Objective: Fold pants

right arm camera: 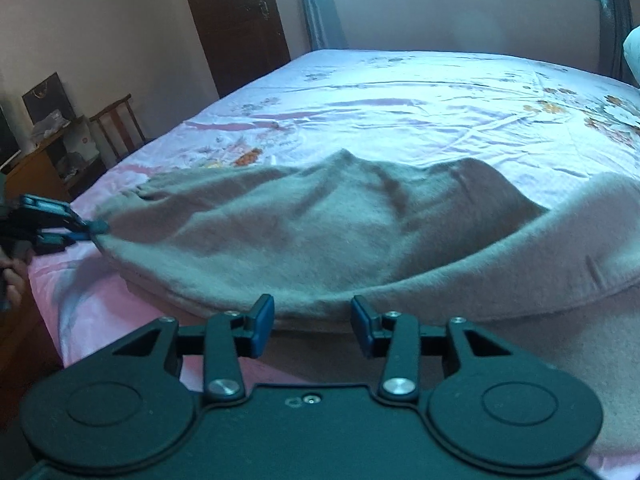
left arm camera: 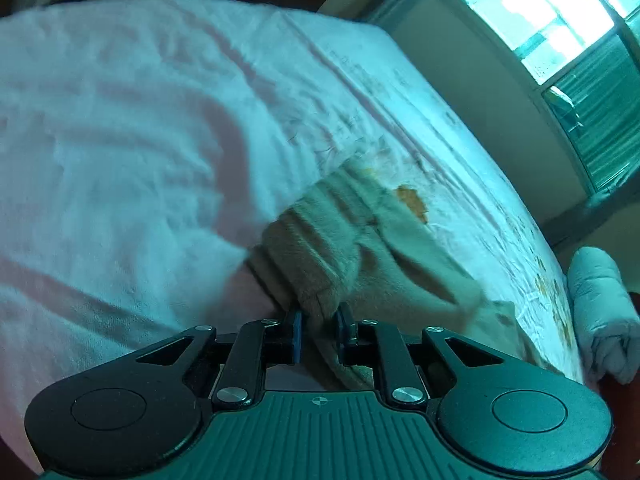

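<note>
Beige fleece pants (right arm camera: 320, 232) lie spread across the near side of the bed. My left gripper (left arm camera: 319, 322) is shut on a ribbed cuff or waistband end of the pants (left arm camera: 308, 256), which bunches up in front of its blue pads. It also shows in the right wrist view (right arm camera: 94, 228), pinching the left end of the cloth. My right gripper (right arm camera: 313, 320) is open, with the pants' near edge lying between and just past its blue fingertips (right arm camera: 262, 322). It does not grip the cloth.
The bed (right arm camera: 400, 92) has a pink and white floral sheet. A rolled white bundle (left arm camera: 600, 312) lies at the bed's edge. A wooden chair (right arm camera: 120, 124), a cluttered desk (right arm camera: 44, 152) and a dark door (right arm camera: 236, 20) stand left of the bed. A window (left arm camera: 540, 12) is beyond it.
</note>
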`<state>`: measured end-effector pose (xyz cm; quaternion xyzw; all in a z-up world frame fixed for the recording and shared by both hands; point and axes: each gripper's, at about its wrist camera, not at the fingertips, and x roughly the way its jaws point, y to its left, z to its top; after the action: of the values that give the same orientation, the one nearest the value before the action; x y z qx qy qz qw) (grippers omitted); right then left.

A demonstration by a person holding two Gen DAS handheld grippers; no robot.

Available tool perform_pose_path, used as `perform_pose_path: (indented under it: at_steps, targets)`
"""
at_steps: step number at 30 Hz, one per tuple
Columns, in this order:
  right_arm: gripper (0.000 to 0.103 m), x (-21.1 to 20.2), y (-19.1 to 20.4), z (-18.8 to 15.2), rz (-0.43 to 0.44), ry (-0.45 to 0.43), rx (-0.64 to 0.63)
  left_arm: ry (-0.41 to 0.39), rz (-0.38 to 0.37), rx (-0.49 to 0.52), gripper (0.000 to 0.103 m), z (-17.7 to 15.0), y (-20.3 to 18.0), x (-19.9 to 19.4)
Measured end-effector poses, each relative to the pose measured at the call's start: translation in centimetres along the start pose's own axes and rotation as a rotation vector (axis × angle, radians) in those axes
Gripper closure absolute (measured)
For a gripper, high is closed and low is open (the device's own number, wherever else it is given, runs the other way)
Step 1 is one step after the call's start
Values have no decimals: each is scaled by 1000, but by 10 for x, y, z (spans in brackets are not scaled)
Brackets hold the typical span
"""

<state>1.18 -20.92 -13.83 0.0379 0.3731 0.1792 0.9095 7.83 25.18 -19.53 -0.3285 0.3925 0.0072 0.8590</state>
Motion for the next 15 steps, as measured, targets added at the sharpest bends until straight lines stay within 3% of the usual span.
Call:
perform_pose_path:
  at_steps: [2,4,5,7,8,11,15]
  targets:
    - [68,-2,1,0,3,-2,-5,-11,9,62,86,1,-7,-2]
    - [68,-2,0,-2,-6,-1,-6,-6,25,82,76,-2,-3,1]
    - [68,-2,-1,-3,-9,0,3,46,31,16,63,-3,10,9]
    - [68,1,-4,-4,-4,11,23,55,-34,-93,63,-2,30,7]
    - [68,2,-4,-4,-4,15,26,50,-40,-91,62,0,30,3]
    - [68,0,-4,-5,-6,5,25,2,-1,16,62,4,13,-22]
    - [68,-2,-8,-4,-9,-6,43,-132,63,152,62,1,-13,-65]
